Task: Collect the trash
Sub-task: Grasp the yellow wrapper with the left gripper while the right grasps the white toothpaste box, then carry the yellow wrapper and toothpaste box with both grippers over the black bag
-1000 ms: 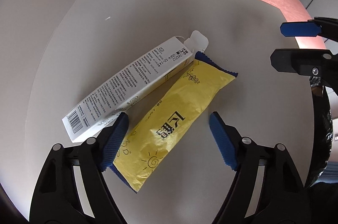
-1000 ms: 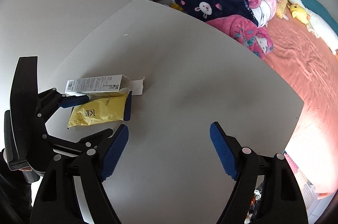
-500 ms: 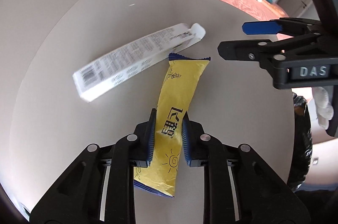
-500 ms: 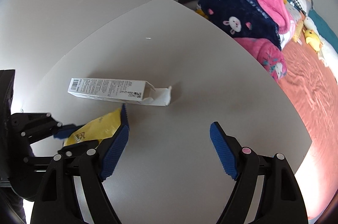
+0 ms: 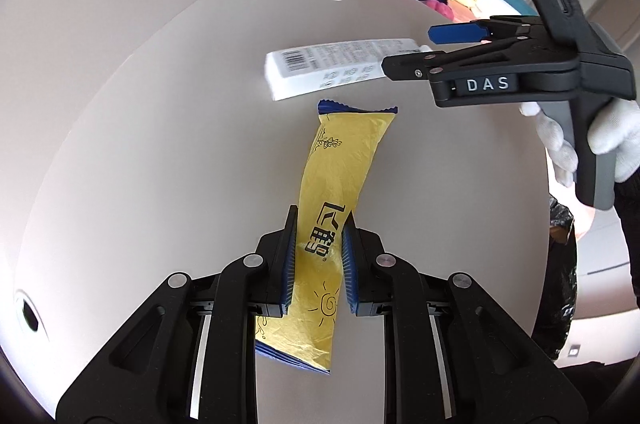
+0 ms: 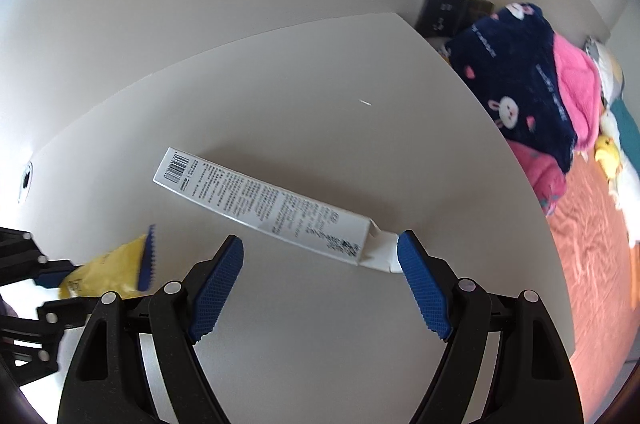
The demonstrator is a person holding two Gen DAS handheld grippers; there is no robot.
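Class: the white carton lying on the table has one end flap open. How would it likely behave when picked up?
The white carton probably stays stiff, since its edges look straight. It likely feels light: the open flap suggests emptiness. Its flat sides shouldn't roll.

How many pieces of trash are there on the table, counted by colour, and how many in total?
Yellow: 1, the wrapper, clamped in the left gripper
White: 1, the long box, lying on the table in front of the open right gripper
Total: 2
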